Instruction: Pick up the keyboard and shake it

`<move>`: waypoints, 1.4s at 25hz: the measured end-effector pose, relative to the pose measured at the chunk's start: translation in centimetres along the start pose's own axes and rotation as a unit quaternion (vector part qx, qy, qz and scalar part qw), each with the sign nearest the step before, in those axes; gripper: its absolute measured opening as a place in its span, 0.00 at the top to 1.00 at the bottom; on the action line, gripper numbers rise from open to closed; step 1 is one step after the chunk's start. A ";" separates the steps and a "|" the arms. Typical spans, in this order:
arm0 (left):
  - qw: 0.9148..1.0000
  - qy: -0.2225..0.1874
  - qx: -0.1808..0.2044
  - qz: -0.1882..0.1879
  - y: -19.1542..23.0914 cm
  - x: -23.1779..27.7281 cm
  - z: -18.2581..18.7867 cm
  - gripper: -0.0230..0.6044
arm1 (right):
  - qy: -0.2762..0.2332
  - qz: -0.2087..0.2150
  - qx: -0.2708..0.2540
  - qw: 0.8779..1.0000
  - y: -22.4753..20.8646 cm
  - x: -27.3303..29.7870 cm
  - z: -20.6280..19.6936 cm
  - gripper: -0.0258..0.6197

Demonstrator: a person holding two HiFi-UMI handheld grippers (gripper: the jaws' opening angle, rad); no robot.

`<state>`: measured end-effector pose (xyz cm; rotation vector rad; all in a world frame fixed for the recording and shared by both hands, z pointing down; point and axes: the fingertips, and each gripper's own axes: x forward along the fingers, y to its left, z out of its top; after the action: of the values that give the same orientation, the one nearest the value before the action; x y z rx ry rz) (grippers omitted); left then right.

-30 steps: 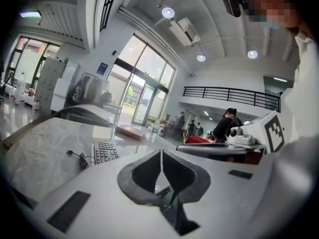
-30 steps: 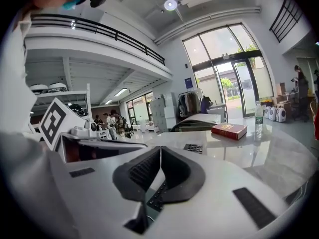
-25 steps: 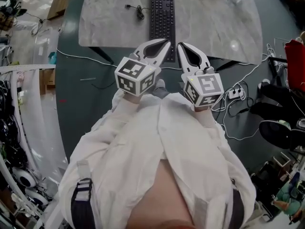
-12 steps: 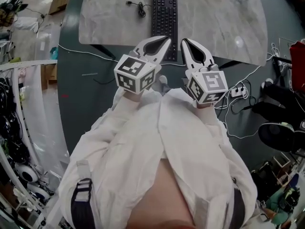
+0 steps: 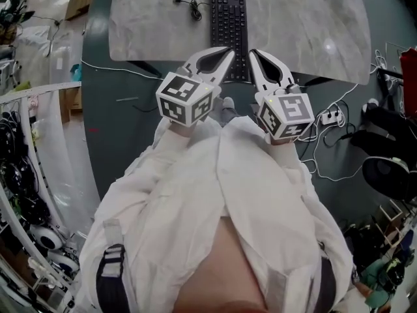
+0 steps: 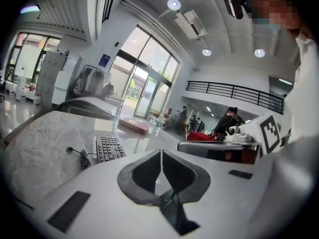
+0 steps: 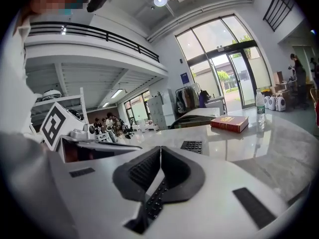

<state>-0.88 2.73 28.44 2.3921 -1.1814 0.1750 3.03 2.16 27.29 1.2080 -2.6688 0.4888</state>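
The black keyboard lay flat on the marble table, its length running from the near edge to the far side. Its coiled cable rested just left of it. A red book sat far off on the tabletop. The left gripper and right gripper hung side by side over the keyboard's near end, both clenched on nothing, neither touching it. White sleeves covered the person's arms.

Bright daylight and ceiling lamps; sharp pictures, fisheye-bent edges, tabletop glare.
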 end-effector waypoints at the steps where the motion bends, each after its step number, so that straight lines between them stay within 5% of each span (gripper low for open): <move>1: 1.000 0.004 0.002 -0.004 0.0 0.1 0.0 0.93 | -0.001 -0.003 0.004 1.000 -0.1 0.1 0.1 0.91; 20: 0.998 0.021 0.014 -0.058 1.0 1.8 1.2 0.93 | 0.017 -0.042 0.017 0.999 -1.2 1.3 -0.5 0.91; 35: 0.996 0.063 -0.001 -0.063 1.3 2.4 -2.0 0.93 | 0.048 -0.051 0.039 0.997 -2.5 1.1 -3.4 0.91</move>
<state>-0.24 1.17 31.40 2.4063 -0.9711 0.2779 4.20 1.07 31.31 1.2989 -2.5160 0.6241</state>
